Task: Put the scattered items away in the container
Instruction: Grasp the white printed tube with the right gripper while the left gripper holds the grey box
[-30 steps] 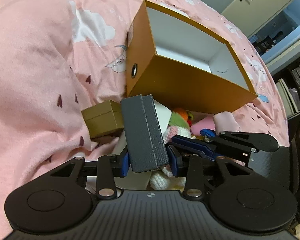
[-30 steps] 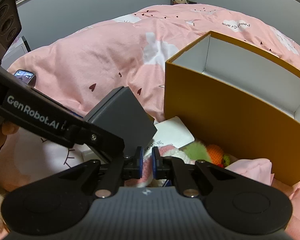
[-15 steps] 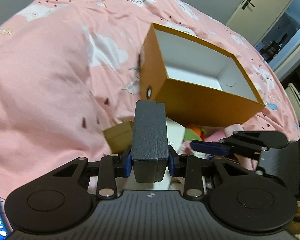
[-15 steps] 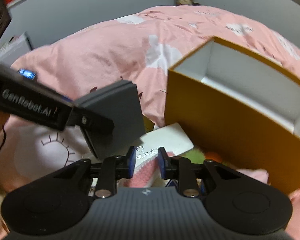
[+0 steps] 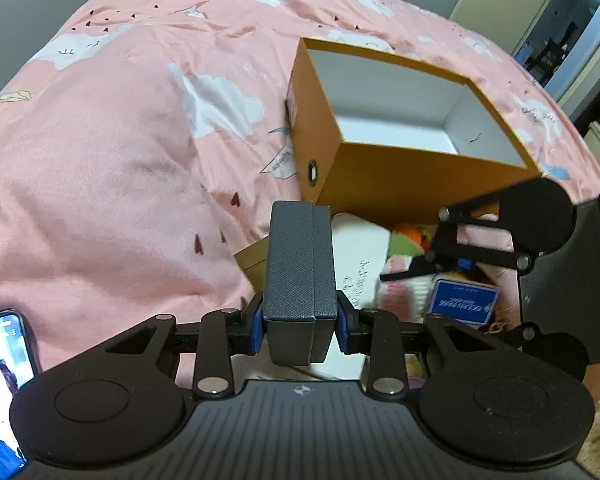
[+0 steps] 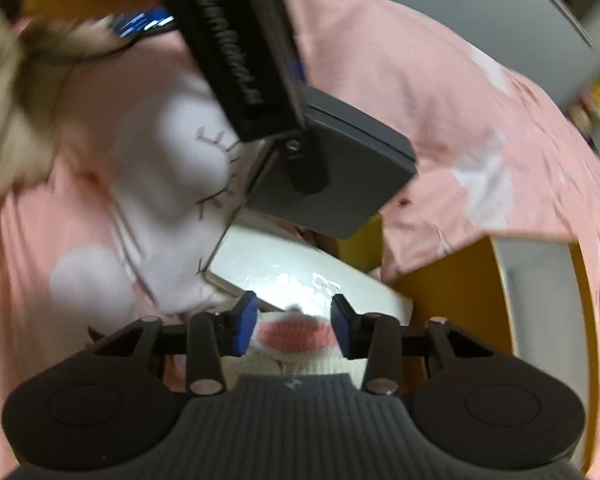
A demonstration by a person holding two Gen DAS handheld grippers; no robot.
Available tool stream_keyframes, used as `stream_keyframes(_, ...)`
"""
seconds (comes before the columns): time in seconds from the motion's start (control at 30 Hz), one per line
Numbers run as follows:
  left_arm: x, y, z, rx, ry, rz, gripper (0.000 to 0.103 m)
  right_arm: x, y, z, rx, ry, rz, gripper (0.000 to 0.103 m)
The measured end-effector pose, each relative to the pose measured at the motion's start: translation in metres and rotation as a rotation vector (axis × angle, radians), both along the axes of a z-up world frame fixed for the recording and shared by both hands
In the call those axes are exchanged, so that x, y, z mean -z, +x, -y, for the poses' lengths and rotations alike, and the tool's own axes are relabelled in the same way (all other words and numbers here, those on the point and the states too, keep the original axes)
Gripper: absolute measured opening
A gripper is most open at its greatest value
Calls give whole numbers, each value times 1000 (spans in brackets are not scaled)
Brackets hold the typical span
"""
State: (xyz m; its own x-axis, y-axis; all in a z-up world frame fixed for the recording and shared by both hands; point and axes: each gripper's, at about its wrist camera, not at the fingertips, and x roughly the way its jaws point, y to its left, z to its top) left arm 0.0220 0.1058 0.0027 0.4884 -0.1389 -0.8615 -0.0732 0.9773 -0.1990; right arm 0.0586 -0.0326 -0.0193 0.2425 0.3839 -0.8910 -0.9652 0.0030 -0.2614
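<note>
**Grey case gripped short of the open orange box**

The left tongs point(image 5: 300, 330) clench a grey case point(image 5: 300, 268), held up just in front of the orange box point(image 5: 380, 184). The box's near corner faces the case; its white inside lies bare. The right tongs point(image 6: 294, 326) are opening around a pink-and-white knitted toy point(image 6: 296, 338), pads not pressing. Crowded against the box's front wall lie a white card box point(image 5: 360, 248), a blue packet point(image 5: 464, 302) and a gold box point(image 5: 252, 260). A phone point(image 5: 4, 380) lies on the pink quilt point(image 5: 120, 160), well apart from the box.
</note>
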Motion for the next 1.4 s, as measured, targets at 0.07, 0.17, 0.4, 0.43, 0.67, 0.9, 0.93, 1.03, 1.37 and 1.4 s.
stream_keyframes(0.07,2,-1,-2,-6,15,-3,38,2,0,-7,-70,-32,30,54)
stream_keyframes(0.17,4,-2,-3,-7,25,-6,38,9,0,-18,-184,-97,80,61)
stream_keyframes(0.4,8,-5,-7,-6,19,-6,38,22,5,-39,-426,-206,94,79)
stream_keyframes(0.43,8,-5,-7,-6,18,-6,38,23,8,-42,-448,-219,87,81)
stream_keyframes(0.67,12,-7,-12,-10,6,-12,38,35,32,-56,-489,-272,-27,81)
stream_keyframes(0.9,16,-7,-16,-13,-3,-24,38,53,50,-50,-457,-257,-110,81)
stream_keyframes(0.93,16,-7,-15,-10,-1,-24,38,53,51,-48,-458,-252,-107,80)
stream_keyframes(1.03,15,-7,-15,-7,1,-23,38,48,53,-43,-463,-245,-85,72)
stream_keyframes(1.37,9,-8,-15,-7,7,-15,38,12,81,-16,-369,-157,-40,9)
stream_keyframes(1.4,10,-8,-15,-6,8,-14,38,12,83,-13,-367,-158,-31,10)
